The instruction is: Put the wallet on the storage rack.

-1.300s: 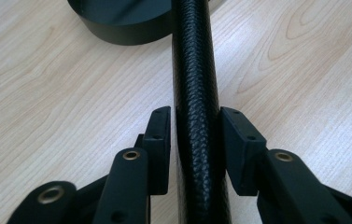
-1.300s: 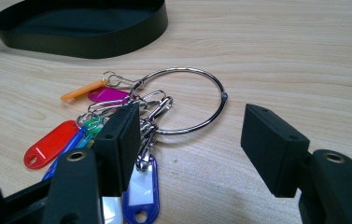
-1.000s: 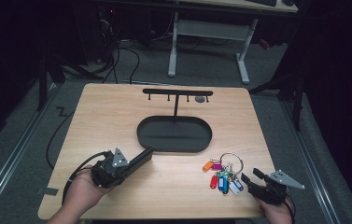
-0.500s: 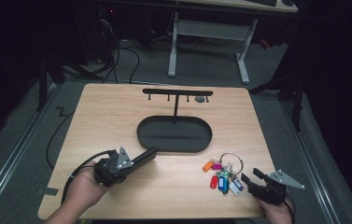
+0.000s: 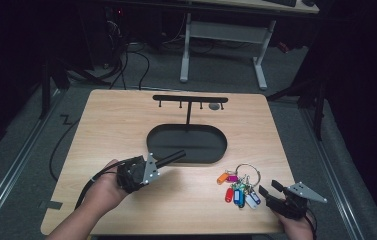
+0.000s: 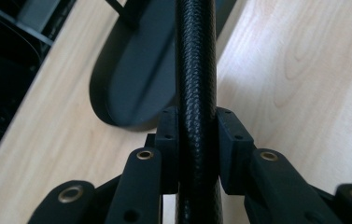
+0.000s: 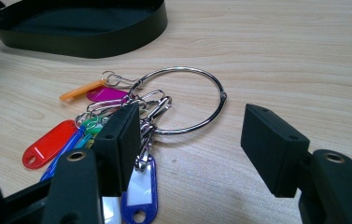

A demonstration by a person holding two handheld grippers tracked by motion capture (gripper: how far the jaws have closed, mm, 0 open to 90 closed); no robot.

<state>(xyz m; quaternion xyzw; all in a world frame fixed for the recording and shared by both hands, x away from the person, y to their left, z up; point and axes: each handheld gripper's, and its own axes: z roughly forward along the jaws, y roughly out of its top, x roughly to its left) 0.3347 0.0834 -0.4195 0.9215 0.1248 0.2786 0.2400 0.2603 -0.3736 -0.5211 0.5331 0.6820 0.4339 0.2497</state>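
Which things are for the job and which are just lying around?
Probably for the job: key ring, coloured tags, hook stand, black rod, right gripper.
Just lying about: floor cables, white desk behind.

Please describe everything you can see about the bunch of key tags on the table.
The bunch of key tags lies flat on the wooden table, near its front right, in front of the black oval tray. A large metal ring carries small clips with plastic tags: orange, magenta, red, green, blue and white. The right gripper is open around it, one jaw over the clips.
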